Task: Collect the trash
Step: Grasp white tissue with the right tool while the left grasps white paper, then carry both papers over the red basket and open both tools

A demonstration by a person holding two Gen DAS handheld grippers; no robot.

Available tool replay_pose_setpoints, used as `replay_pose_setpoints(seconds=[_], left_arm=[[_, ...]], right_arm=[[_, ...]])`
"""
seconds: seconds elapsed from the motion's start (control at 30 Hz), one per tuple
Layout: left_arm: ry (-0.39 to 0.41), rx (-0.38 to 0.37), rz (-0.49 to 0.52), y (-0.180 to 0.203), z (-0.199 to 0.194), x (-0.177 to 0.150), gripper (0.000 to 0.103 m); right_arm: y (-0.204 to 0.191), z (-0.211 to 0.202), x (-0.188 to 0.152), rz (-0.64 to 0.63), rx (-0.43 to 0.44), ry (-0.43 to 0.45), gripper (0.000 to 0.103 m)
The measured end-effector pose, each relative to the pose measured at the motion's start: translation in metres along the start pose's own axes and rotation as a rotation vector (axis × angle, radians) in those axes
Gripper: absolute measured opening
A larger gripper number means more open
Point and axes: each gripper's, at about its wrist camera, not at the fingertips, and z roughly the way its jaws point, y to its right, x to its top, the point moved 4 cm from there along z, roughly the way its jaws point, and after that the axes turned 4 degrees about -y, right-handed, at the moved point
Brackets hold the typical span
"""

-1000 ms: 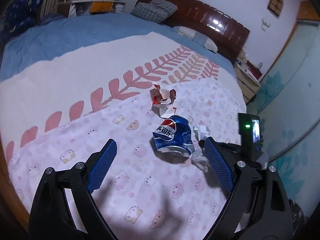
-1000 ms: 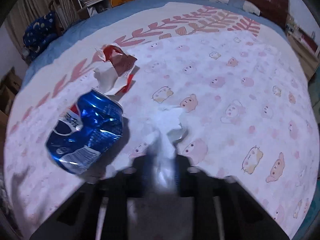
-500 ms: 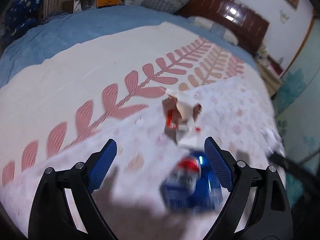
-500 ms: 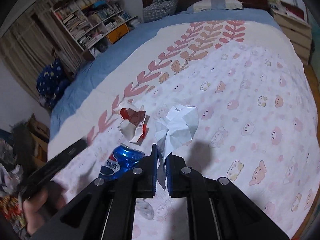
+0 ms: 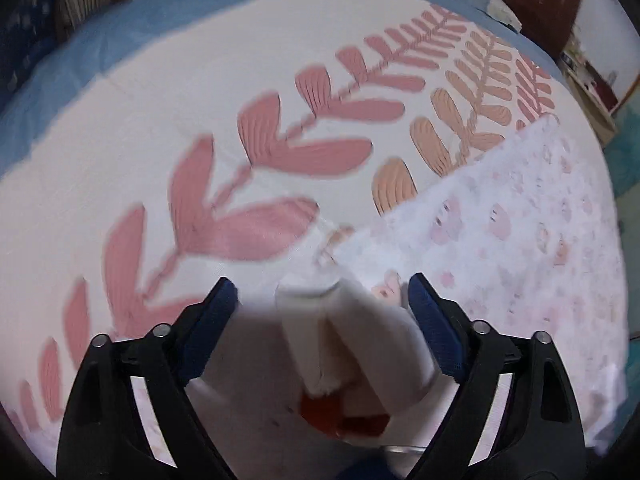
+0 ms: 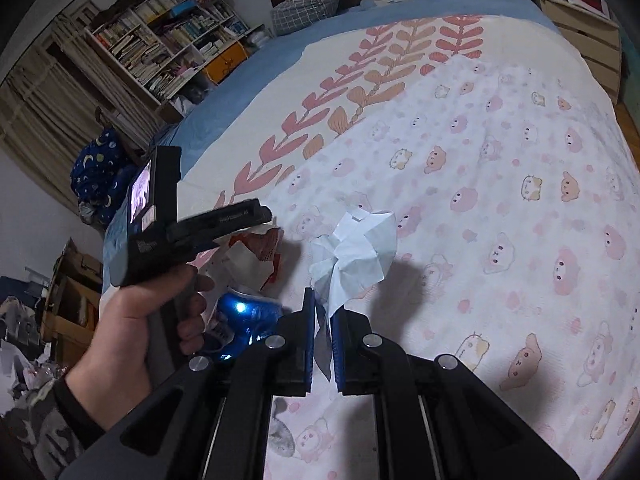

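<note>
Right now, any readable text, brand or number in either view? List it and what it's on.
No text reads clearly enough to quote.
White print along the left gripper, whose jaws are closing with the red-and-white wrapper between them: too blurred.
Sticker on that gripper's body: too small.
Blue can: print mostly hidden, unreadable.
Book spines on the shelf: too small.
</note>
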Motion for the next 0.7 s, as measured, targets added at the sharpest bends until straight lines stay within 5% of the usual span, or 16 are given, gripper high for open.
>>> replay_pose_setpoints(seconds=[0.03,0.33,0.7], left_arm=[[0.002,-0.010,-0.003,0.000,0.000,0.000,0.055],[0.021,-0.059,0.031,0.003,-0.023,-0.008,0.023],[0.202,-0.080,0.080,-0.005,-0.149,-0.043,0.017]], right_arm=[[0.001,0.001,0.001,0.005,0.000,-0.001,0.009],[-0.004,-0.003,0.003,-0.003,0.001,0.004,0.009],[-0.039,-0.043,-0.015,-0.089,-0.018,0.054,0.009]])
